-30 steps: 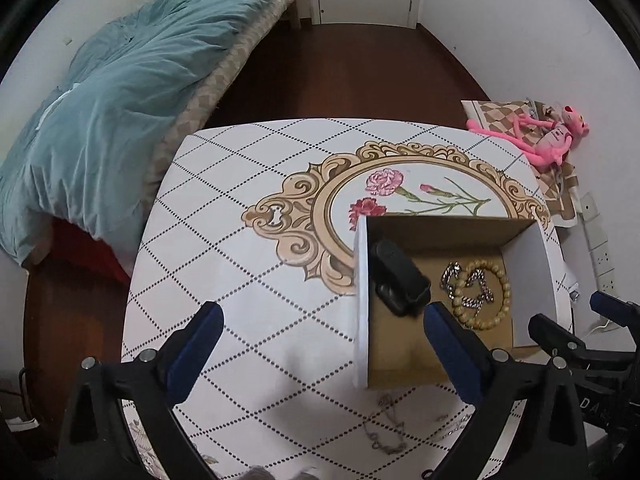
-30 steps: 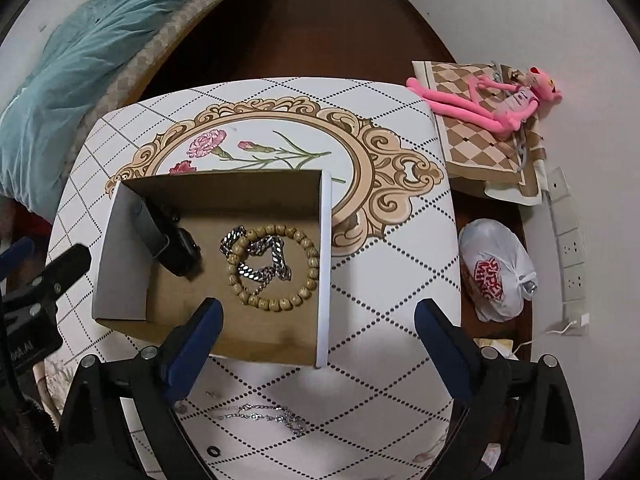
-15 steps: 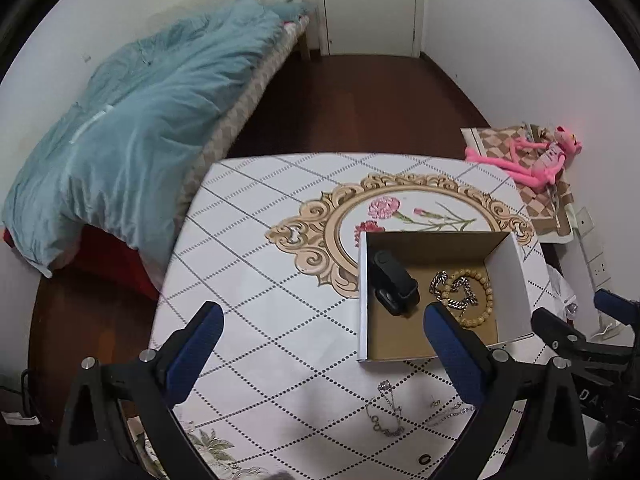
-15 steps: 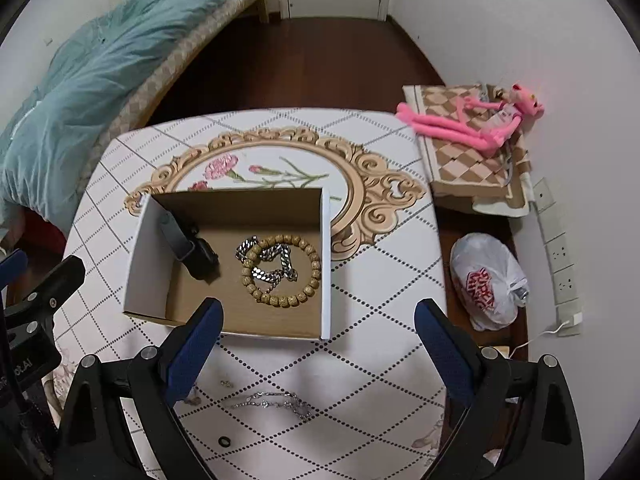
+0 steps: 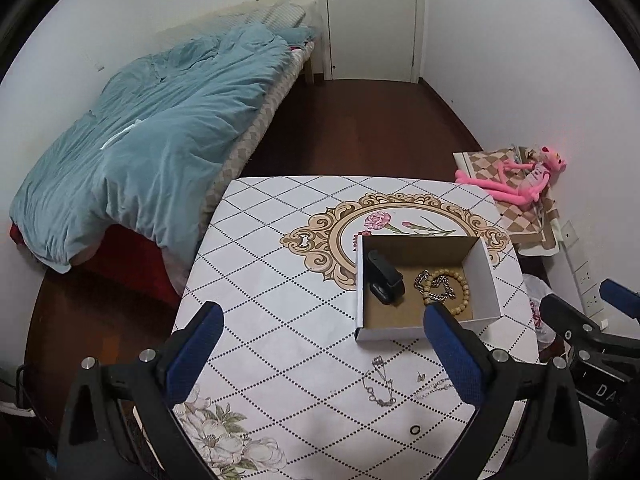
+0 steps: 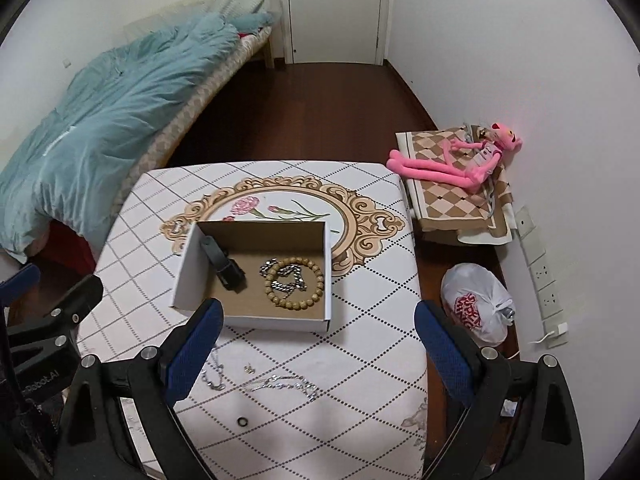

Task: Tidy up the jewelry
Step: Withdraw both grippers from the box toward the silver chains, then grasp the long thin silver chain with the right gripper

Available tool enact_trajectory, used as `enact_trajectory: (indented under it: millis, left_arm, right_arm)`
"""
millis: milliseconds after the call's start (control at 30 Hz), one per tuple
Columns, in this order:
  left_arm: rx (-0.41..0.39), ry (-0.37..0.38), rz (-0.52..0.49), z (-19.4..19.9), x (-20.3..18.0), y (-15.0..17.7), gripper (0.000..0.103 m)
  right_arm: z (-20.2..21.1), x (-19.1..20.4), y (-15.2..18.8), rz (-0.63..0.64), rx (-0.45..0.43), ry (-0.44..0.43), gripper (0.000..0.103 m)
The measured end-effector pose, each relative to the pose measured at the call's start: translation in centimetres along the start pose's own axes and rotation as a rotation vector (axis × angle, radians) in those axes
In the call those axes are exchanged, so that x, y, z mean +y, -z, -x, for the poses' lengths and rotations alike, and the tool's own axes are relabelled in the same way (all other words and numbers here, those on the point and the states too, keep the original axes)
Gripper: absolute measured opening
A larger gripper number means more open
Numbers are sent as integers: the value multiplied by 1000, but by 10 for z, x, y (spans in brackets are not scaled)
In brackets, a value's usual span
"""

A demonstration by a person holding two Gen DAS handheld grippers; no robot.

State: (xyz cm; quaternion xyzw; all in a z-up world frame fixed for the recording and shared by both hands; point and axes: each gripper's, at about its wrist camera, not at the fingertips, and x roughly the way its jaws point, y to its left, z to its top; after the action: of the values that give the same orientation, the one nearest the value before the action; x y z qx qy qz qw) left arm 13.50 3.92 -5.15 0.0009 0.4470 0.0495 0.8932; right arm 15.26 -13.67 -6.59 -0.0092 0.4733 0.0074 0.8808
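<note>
An open cardboard box (image 5: 488,276) (image 6: 188,264) sits on the patterned table. Inside lie a black watch (image 5: 384,278) (image 6: 224,266), a wooden bead bracelet (image 5: 460,294) (image 6: 308,302) and a silver chain (image 5: 438,284) (image 6: 286,282). On the table in front of the box lie thin silver chains (image 5: 378,384) (image 6: 286,385), a small earring (image 6: 250,368) and a black ring (image 5: 416,429) (image 6: 242,422). My left gripper (image 5: 320,356) and right gripper (image 6: 316,352) are both open, empty and held high above the table's near edge.
A bed with a teal duvet (image 5: 152,140) stands left of the table. A pink plush toy (image 6: 456,162) lies on a checkered cushion at the right. A white plastic bag (image 6: 476,304) sits on the floor by the wall sockets. A closed door (image 5: 372,20) is at the back.
Both grippers have risen and pulled back from the box, so more of the room and the loose jewelry on the table shows. Both stay open and empty.
</note>
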Motion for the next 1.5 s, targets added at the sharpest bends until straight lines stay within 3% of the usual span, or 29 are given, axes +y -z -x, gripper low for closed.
enact_trajectory:
  millis: [200,433,533,733,833,867,900,933,967,1333,1367,1467,1500]
  left_arm:
    - [42,-16,14,-14,7,25,102]
    - [186,-61,-7,-66,9,74,102]
    - [234,-60,-16,-83,7,89,102]
    - [283,-70,-21,-102,8,108,102]
    - [294,-72,-15,-106,10,112,102]
    - [297,-71,-15,-106,10,114,102]
    - [299,-69,-16,-108,11,115,102]
    - [301,-65,-17,-109,11,116,102]
    - [303,-60,-18,-110,10,116,102]
    - [312,114,-73,-114,-27,121,101]
    - [317,125,-84,-117,-33,121,99]
    - [330,130,-117,-124,-47,122,79]
    - [335,134,-129,-126,-52,123,67]
  right_arm:
    - [-23,-3,30,-31,76,-8,98]
    - [-94,-26,86,-128,244,-32,97]
    - [-117,-33,105,-164,278,-41,96]
    - [-139,-29,120,-160,269,-47,72]
    - [-141,-16,125,-89,234,-10,65]
    - [-140,-12,127,-64,220,9,55]
    - [-139,-7,129,-38,205,29,35]
    - [-138,-4,130,-29,193,26,21]
    - [-137,-3,132,-28,193,26,12]
    - [-122,-46,132,-157,174,21,10]
    - [-122,-46,132,-160,176,22,10]
    - [-124,-49,134,-176,182,21,10]
    - [-125,-50,135,-182,185,22,10]
